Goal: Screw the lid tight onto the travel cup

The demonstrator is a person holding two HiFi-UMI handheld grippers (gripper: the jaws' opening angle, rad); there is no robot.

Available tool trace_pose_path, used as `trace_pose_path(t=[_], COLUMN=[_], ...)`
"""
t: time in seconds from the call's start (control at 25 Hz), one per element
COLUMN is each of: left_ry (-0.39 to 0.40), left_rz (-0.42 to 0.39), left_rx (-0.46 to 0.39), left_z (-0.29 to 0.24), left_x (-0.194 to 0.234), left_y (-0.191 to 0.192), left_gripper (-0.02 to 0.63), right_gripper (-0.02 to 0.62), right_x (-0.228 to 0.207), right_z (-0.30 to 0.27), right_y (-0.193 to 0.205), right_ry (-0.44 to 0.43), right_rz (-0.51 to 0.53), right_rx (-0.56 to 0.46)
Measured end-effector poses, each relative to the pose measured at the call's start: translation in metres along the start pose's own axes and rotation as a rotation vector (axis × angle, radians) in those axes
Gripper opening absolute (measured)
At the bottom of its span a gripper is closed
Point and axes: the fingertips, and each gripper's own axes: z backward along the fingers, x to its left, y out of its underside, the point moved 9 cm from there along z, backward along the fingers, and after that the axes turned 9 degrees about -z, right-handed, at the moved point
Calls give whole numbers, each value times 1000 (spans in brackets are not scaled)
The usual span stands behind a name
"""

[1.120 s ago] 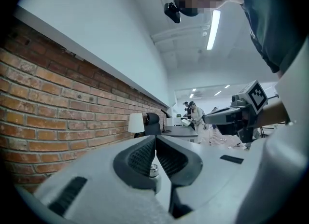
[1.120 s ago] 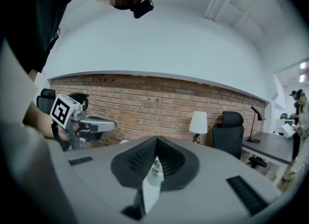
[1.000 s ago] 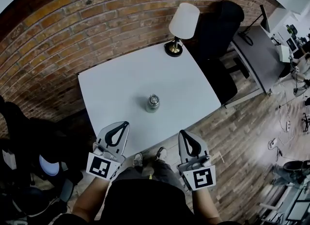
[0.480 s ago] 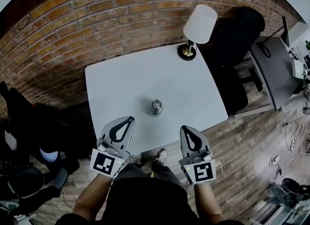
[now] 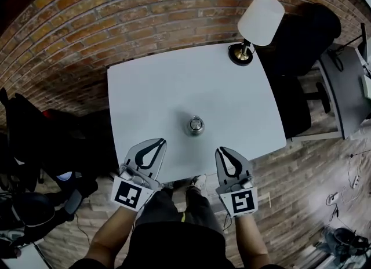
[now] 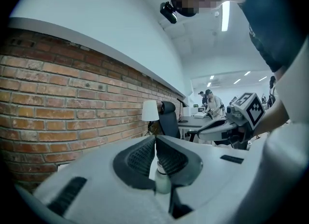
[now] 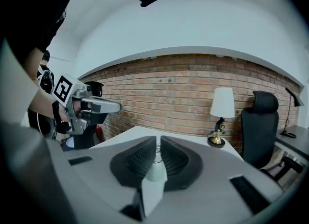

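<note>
Both my claws are closed, with nothing between the jaws. My left claw (image 5: 160, 142) hangs over the 6 o'clock edge of the table (image 5: 145, 82), at 8 o'clock from the travel cup (image 5: 195, 125). My right claw (image 5: 220, 151) hangs at the cup's 5 o'clock. Neither touches it. The cup stands upright, just toward 6 o'clock from the table's middle. A lamp (image 5: 255, 21) stands at the table's 1 o'clock corner.

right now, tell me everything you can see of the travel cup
The travel cup looks small and round from above, silvery grey, with a lid sitting on top; whether that lid is tight cannot be told. It stands upright on the white table, about midway across and nearer the person's edge. Only the table touches it.
</note>
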Motion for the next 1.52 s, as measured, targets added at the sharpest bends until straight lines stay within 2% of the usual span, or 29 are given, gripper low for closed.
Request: trace_pose_path(t=[0.32,0.64,0.76,0.88,0.96,1.28,1.52], left_ry=[30,79,91,119,145,208,237], left_rz=[50,86,97,106,101,23,41], left_rx=[61,68,47,50,42,-7,5], left_z=[-29,-66,-76,-83,-91,-110,-119], left_x=[-8,-12,-13,-13,-14,-16,-19], left_y=[39,71,79,89,95,96,100], left_gripper=[29,32,87,105,149,211,266], right_gripper=[162,226,245,271,282,326,333], right_x=[-16,-28,-30,-30,-30,-32,-30], right_z=[-49,-94,-109,-121,-127,-140,-149], right_y=[49,88,101,110,115,125,127], right_ry=[-77,-171,-199,-226,-243,-277,-295], right_rz=[-34,24,25,17,13,-1,23], right_rx=[71,121,141,137,131,113,111])
